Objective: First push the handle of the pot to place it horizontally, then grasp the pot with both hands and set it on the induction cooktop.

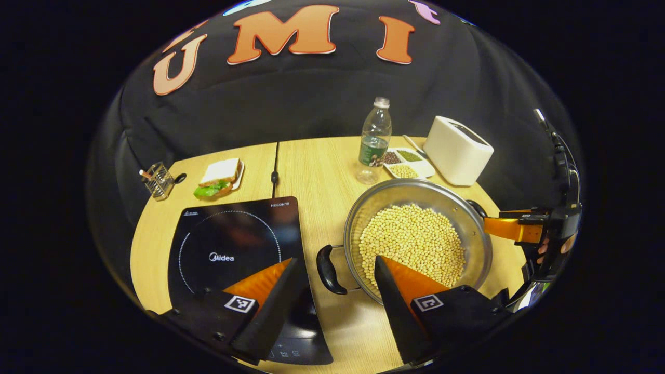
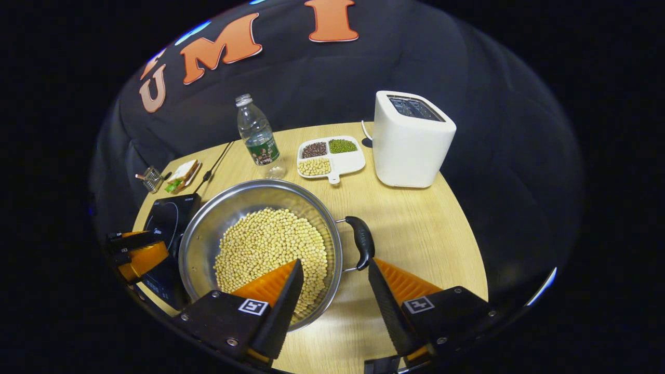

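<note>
- My left claw (image 1: pixel 336 270) is wide open, holding nothing. Its two fingers straddle the pot's left handle (image 1: pixel 328 270), which sits in the gap between them; I can't tell whether either finger touches it.
- My right claw (image 2: pixel 335 278) is wide open too. One finger hangs over the beans near the rim, the other sits on the far side of the right handle (image 2: pixel 362 241); the handle lies just ahead of the gap.
- In the left gripper view I see my right claw (image 1: pixel 511 227) at the pot's right edge, with fingertips of the hand (image 1: pixel 556 248) holding it. In the right gripper view my left claw (image 2: pixel 136 254) shows at the pot's left, over the cooktop's corner.
- The pot (image 1: pixel 470 218) is steel, full of pale beans (image 1: pixel 413 244). It stands on the table (image 1: pixel 317 171), just right of the cooktop (image 1: pixel 234 249), not on it.
- The cooktop is black glass with a white ring, bare on top.
- Far side of the table: a bottle (image 1: pixel 374 140), a white divided dish (image 2: pixel 348 163) of three sorts of beans, and a white toaster (image 2: pixel 410 140) at the far right.
- Far left: a sandwich (image 1: pixel 219 176) on a plate and a small wire holder (image 1: pixel 158 181).
- A black cable (image 1: pixel 275 171) runs along the seam between the two table halves.
</note>
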{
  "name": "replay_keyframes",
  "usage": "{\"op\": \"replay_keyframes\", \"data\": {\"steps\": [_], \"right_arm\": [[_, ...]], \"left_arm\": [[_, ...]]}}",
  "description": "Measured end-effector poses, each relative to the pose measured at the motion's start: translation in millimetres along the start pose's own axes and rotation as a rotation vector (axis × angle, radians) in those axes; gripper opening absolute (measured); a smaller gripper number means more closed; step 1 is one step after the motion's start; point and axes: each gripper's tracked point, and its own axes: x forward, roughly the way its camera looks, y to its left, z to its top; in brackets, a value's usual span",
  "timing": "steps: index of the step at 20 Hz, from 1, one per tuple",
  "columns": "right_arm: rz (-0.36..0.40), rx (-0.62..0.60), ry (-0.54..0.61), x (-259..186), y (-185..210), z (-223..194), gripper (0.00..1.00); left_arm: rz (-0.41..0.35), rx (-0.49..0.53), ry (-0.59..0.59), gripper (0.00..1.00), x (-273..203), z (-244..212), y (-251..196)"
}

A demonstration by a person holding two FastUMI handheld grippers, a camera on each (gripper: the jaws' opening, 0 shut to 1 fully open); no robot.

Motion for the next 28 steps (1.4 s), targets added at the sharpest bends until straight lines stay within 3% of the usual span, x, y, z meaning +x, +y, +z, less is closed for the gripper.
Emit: {"op": "replay_keyframes", "data": {"steps": [4, 7, 9, 13, 17, 20, 23, 28], "right_arm": [[-0.044, -0.018, 0.007, 14, -11, -1, 0.82], [-0.083, -0.051, 0.031, 25, -24, -7, 0.82], [-0.066, -0.040, 0.035, 31, -23, -7, 0.82], [-0.078, -0.045, 0.043, 47, -25, -10, 0.82], [-0.084, -0.032, 0.084, 56, -31, -23, 0.82], [-0.087, 0.006, 0.099, 55, -37, -28, 0.79], [-0.104, 0.010, 0.097, 55, -43, -28, 0.69], [-0.104, -0.001, 0.074, 53, -48, -28, 0.67]], "left_arm": [[0.011, -0.035, 0.060, 0.95, 26, -11, -1], [-0.024, -0.070, 0.094, 0.95, 36, -20, -11], [-0.014, -0.066, 0.102, 0.94, 42, -20, -11], [-0.041, -0.136, 0.060, 0.94, 59, -11, -15], [-0.072, -0.098, 0.026, 0.92, 71, -5, -30], [-0.037, -0.060, 0.005, 0.93, 83, -5, -34], [-0.022, -0.034, -0.001, 0.92, 94, -6, -40], [0.020, -0.068, -0.024, 0.87, 115, -6, -34]]}}
